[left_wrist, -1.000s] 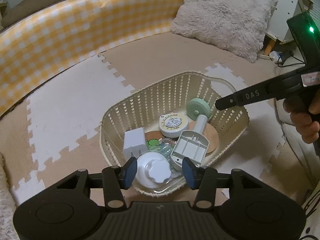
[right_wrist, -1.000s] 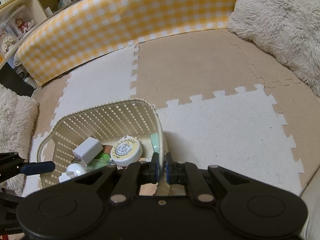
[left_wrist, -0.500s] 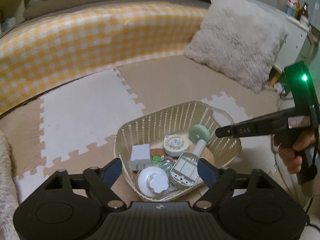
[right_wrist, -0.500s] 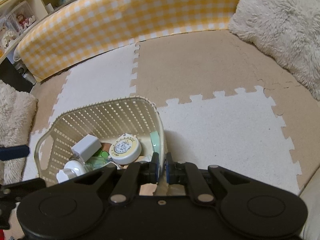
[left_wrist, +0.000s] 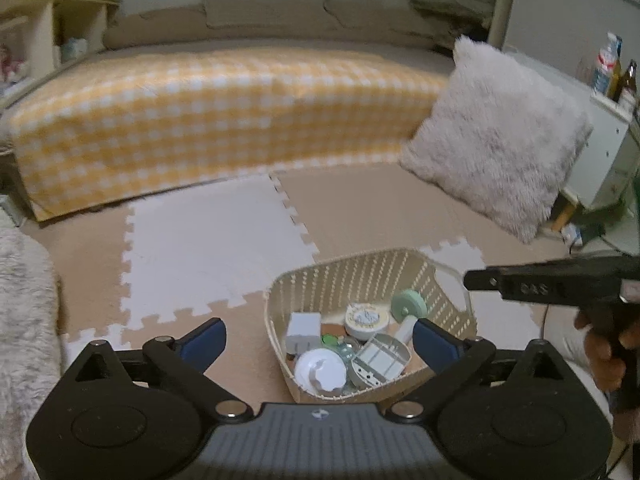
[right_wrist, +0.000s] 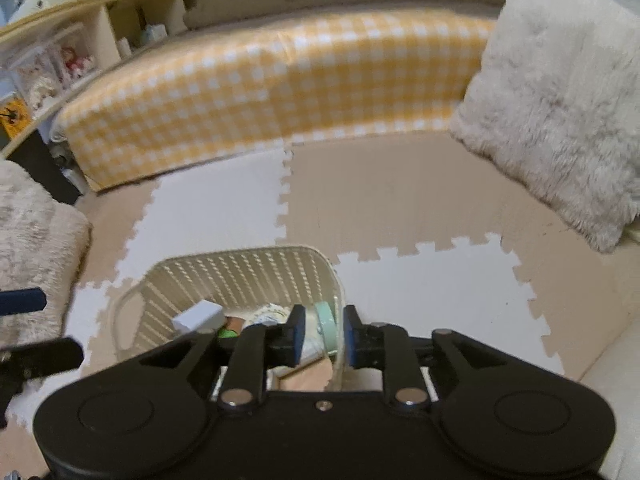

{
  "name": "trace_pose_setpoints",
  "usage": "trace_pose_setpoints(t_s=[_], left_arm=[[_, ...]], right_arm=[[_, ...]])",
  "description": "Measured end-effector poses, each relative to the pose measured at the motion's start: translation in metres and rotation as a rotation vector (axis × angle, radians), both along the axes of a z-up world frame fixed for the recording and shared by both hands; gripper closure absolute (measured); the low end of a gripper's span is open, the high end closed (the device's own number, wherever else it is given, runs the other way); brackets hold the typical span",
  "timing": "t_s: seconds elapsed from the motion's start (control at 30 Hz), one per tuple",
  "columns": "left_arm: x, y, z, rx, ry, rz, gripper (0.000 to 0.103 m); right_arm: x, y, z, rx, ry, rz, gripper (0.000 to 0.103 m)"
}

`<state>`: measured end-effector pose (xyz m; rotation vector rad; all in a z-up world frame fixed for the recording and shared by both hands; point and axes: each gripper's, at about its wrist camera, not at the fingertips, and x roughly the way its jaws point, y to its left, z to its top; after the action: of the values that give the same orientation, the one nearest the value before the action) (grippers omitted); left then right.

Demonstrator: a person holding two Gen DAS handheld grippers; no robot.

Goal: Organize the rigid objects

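A cream slatted basket (left_wrist: 352, 276) stands on the foam floor mat. It holds a white charger block (left_wrist: 303, 326), a white round lid (left_wrist: 320, 368), a grey plastic tray piece (left_wrist: 382, 360), a round tin (left_wrist: 366, 316) and a mint green roller (left_wrist: 408, 304). My left gripper (left_wrist: 318, 338) is wide open and empty, raised above the basket's near side. In the right wrist view my right gripper (right_wrist: 322, 334) has its jaws parted on either side of the basket's right wall (right_wrist: 338, 320), not clamped on it. The charger block (right_wrist: 198, 316) shows there too.
A yellow checked sofa front (left_wrist: 224, 120) runs across the back. A fluffy grey cushion (left_wrist: 496, 136) leans at the right, another fluffy cushion (right_wrist: 32, 232) lies at the left. White cabinet (left_wrist: 608, 136) far right; wooden shelves (right_wrist: 80, 52) far left.
My left gripper opened wide and rose back from the basket. My right gripper, shut on the basket wall before, has opened its jaws and lifted a little.
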<state>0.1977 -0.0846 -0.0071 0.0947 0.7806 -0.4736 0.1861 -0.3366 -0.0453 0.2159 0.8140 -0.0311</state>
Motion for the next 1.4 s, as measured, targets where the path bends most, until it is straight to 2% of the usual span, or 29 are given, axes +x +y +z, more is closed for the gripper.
trace_pose_setpoints(t_s=[0.17, 0.3, 0.37, 0.43, 0.87, 1.03, 1.23, 1.4], left_arm=[[-0.019, 0.009, 0.014, -0.011, -0.056, 0.065, 0.003], [-0.036, 0.015, 0.023, -0.011, -0.095, 0.117, 0.003], [-0.044, 0.020, 0.026, -0.017, -0.107, 0.139, 0.003], [-0.051, 0.023, 0.029, -0.016, -0.112, 0.156, 0.002], [-0.106, 0.037, 0.030, 0.002, -0.172, 0.188, 0.000], [-0.121, 0.041, 0.029, -0.004, -0.194, 0.200, 0.000], [-0.134, 0.041, 0.030, 0.010, -0.229, 0.194, 0.000], [-0.137, 0.044, 0.028, 0.003, -0.230, 0.210, 0.000]], right_arm=[[-0.030, 0.004, 0.026, -0.015, -0.081, -0.019, 0.060], [-0.052, 0.006, 0.046, -0.006, -0.138, -0.045, 0.050], [-0.064, 0.009, 0.053, -0.003, -0.157, -0.048, 0.040], [-0.076, 0.014, 0.058, -0.017, -0.175, -0.041, 0.033], [-0.141, 0.042, 0.068, -0.116, -0.224, -0.047, 0.006], [-0.160, 0.048, 0.067, -0.159, -0.249, -0.057, 0.000], [-0.172, 0.052, 0.068, -0.208, -0.283, -0.079, 0.000], [-0.173, 0.055, 0.063, -0.226, -0.273, -0.061, 0.000]])
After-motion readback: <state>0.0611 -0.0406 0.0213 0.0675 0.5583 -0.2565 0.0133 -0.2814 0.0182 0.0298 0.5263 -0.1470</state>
